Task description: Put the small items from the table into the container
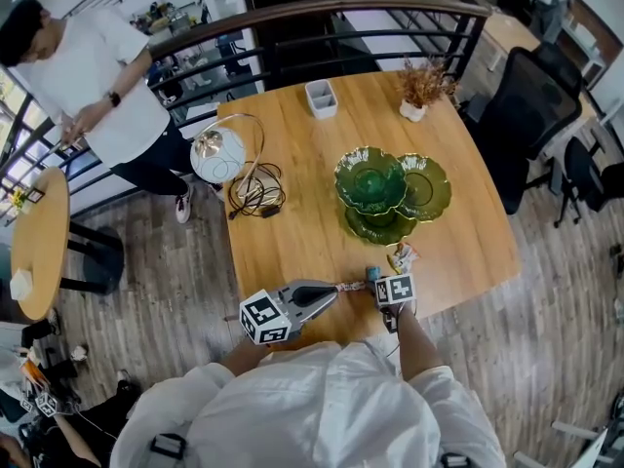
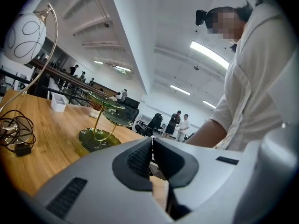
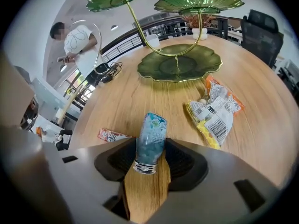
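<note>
An open-plan office: swivel chairs (image 1: 522, 115), ceiling strip lights (image 2: 212, 55), people standing about.

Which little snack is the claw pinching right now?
The blue candy bottle, clamped in the right gripper. The yellow-orange packets and the red wrapper lie loose, untouched.

The red sachet (image 3: 111, 135) is partly hidden. The top edge crops the tiered stand (image 3: 201, 3). Print on the bottle (image 3: 151, 141) is illegible.

You have one small blue plastic bottle (image 3: 150, 141), one red sachet (image 3: 112, 135), at least two yellow-and-orange snack packets (image 3: 215, 113) and one green three-tiered dish stand (image 3: 154, 71).
</note>
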{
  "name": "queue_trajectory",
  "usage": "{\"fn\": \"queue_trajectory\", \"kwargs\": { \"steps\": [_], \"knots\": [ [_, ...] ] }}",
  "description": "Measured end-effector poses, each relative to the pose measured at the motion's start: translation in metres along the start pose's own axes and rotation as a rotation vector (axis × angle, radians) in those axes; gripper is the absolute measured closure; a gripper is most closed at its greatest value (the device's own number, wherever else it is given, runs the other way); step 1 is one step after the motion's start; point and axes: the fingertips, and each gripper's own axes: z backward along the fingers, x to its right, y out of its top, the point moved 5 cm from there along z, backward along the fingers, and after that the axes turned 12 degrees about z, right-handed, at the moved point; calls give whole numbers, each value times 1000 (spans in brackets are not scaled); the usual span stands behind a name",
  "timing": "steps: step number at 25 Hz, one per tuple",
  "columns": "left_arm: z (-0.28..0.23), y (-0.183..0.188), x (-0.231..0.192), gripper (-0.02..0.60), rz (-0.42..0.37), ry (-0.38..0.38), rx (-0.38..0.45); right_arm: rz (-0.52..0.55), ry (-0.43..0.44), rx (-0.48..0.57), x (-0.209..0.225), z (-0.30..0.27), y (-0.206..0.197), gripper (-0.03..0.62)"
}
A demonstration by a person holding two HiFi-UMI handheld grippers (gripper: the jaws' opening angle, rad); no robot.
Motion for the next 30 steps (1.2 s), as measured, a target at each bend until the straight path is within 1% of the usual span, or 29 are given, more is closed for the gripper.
{"fn": "queue_trajectory", "kwargs": {
  "steps": [5,9,12,19,24,30],
  "knots": [
    [1,-2,-4,572,0,2,-6,-7,0,-29,2,-4,1,398],
    [0,-1,-4,572,-2,-6,-5,30,-41,-87,-1,-7,2,398],
    [-1,-2,-4,572,-2,-12,-7,34,-59,-105,-2,-8,4,398],
    [2,-1,-3,572,-6,-17,-13,43,-50,-96,-3,-5,2,418],
    [2,1,-5,572,-9,-14,-7,53,-52,-84,-2,-3,3,418],
    [0,0,-2,572,-11,-20,-7,38,-48,-47,-1,3,2,418]
  ]
}}
